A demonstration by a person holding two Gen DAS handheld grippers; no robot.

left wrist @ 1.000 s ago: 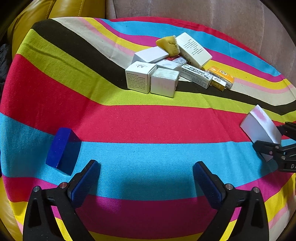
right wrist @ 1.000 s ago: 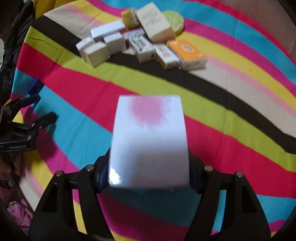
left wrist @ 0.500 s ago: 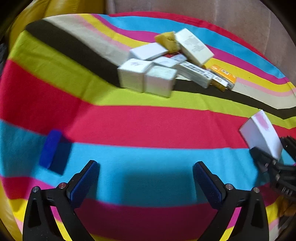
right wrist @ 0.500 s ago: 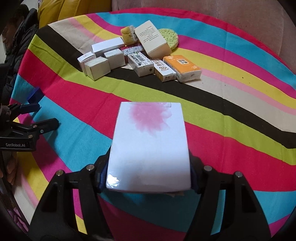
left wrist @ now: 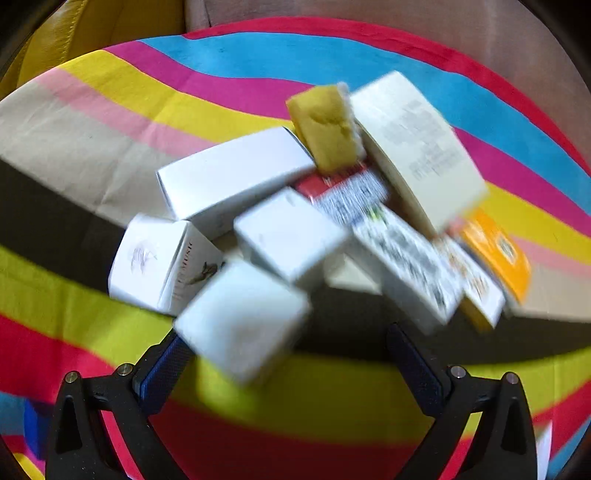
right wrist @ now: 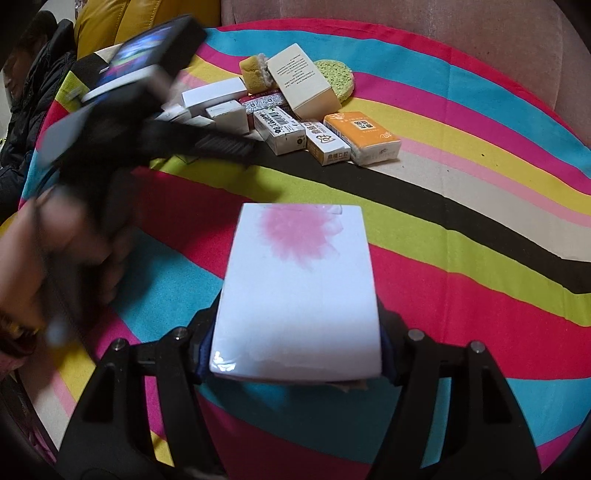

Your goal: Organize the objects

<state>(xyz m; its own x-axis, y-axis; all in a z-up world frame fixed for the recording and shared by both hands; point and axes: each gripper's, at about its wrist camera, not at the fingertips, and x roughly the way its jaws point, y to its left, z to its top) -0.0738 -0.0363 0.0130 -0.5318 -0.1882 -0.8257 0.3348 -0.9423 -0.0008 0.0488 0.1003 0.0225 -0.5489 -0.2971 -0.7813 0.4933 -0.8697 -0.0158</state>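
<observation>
My right gripper (right wrist: 295, 354) is shut on a white tissue pack with a pink flower (right wrist: 299, 291), held above the striped cloth. My left gripper (left wrist: 291, 362) is open, its jaws wide apart, right in front of a small white cube box (left wrist: 240, 317) at the near edge of the box pile. The pile holds a white box with a bird print (left wrist: 159, 262), a long white box (left wrist: 232, 177), a yellow sponge (left wrist: 325, 129), a cream box (left wrist: 417, 147) and an orange pack (left wrist: 495, 251). The left gripper also shows blurred in the right wrist view (right wrist: 221, 144), reaching at the pile.
The striped cloth (right wrist: 461, 236) covers a round table. A green sponge (right wrist: 336, 77) lies behind the cream box. A blue block (left wrist: 33, 424) sits at the lower left. A yellow cushion (right wrist: 107, 26) and a beige seat back stand behind.
My left gripper has moved fast forward from the blue stripe up to the box pile, still open. The right gripper still holds the tissue pack, nearly still.
</observation>
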